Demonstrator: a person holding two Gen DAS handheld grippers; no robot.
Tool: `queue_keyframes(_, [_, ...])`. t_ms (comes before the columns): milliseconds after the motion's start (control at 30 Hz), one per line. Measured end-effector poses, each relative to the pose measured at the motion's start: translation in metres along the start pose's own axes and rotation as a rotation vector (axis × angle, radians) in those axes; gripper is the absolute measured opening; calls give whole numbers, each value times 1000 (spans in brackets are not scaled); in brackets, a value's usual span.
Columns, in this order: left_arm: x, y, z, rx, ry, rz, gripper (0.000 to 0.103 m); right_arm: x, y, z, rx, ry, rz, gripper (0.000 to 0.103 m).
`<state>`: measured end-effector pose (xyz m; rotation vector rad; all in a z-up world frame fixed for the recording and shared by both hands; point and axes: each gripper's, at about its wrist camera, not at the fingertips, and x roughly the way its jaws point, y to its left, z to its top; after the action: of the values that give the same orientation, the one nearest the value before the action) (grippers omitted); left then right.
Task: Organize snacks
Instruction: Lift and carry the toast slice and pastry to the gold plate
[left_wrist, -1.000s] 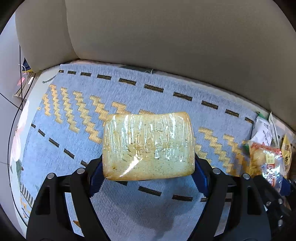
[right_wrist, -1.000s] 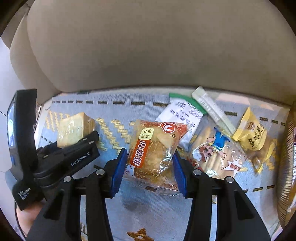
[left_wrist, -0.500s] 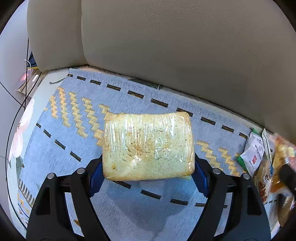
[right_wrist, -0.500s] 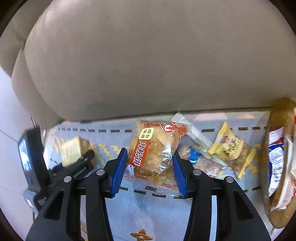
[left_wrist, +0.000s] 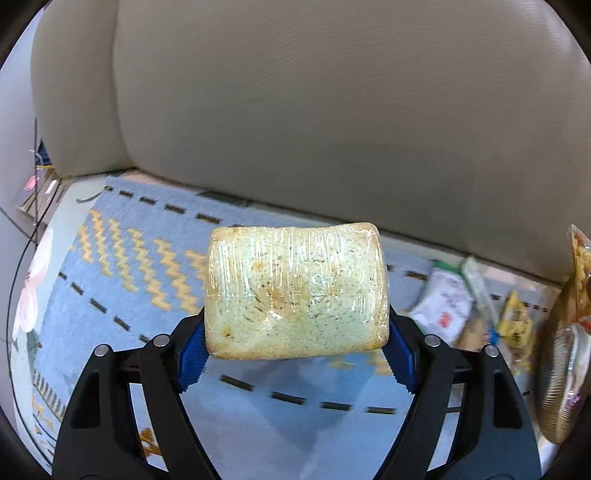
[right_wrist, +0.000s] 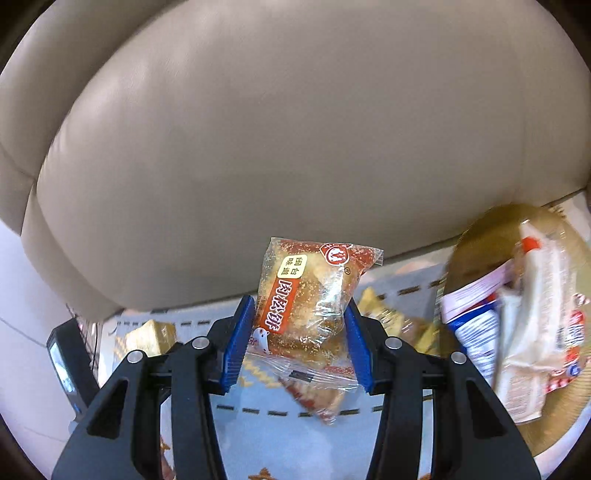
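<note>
Left gripper (left_wrist: 295, 350) clamped on cling-wrapped beige bread slab (left_wrist: 295, 291); my right gripper (right_wrist: 299, 343) pinching clear red-labelled pastry packet (right_wrist: 306, 295), both lifted clear of blue zigzag mat (left_wrist: 122, 273), probably bound for round woven basket (right_wrist: 480, 236) at right edge.

Left gripper (left_wrist: 295, 354) jaws clamp wrapped bread (left_wrist: 295, 291) above blue mat (left_wrist: 110, 280).

Both grippers have risen above the blue patterned mat (left_wrist: 110, 280): the sofa back (right_wrist: 295, 129) now fills more of each view. The right gripper (right_wrist: 300, 341) has swung right with its meat-floss cake packet (right_wrist: 306, 295), bringing the woven basket (right_wrist: 476, 236) of packets close alongside. The left gripper (left_wrist: 295, 350), carrying the wrapped bread slice (left_wrist: 295, 291), has turned right; loose snack packets (left_wrist: 447, 306) appear there.
</note>
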<state>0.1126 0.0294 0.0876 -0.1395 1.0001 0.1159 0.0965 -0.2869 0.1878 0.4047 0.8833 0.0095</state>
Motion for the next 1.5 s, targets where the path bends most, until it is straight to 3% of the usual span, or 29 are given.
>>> queue_keyframes(300, [-39, -51, 4, 71, -68, -96, 79, -25, -41, 20, 77, -69, -40, 47])
queue_keyframes(533, [-67, -118, -2, 209, -109, -193, 79, -45, -91, 26, 206, -104, -28, 47])
queue_keyframes(733, [-84, -182, -5, 345, -141, -269, 79, -67, -128, 25, 288, -149, -71, 47])
queue_keyframes(967, [-87, -258, -18, 482, -126, -368, 79, -88, -180, 23, 402, -160, -132, 47])
queue_keyframes(1133, [-87, -313, -23, 556, -130, -392, 79, -107, -199, 20, 424, -179, -211, 47])
queue_keyframes(1333, [-80, -338, -20, 577, -121, -422, 79, -108, -216, 16, 464, -158, -237, 49])
queue_keyframes(1400, [-75, -337, -22, 577, -110, -433, 80, -98, -223, 14, 480, -113, -293, 74])
queue_keyframes(1433, [-67, -342, -25, 597, -92, -416, 86, -93, -227, 12, 502, -91, -325, 92])
queue_keyframes(1467, [-64, -345, -28, 621, -80, -381, 99, -92, -231, 10, 520, -86, -331, 93])
queue_keyframes(1500, [-60, -347, -30, 661, -81, -319, 100, -93, -234, 9, 536, -88, -321, 93])
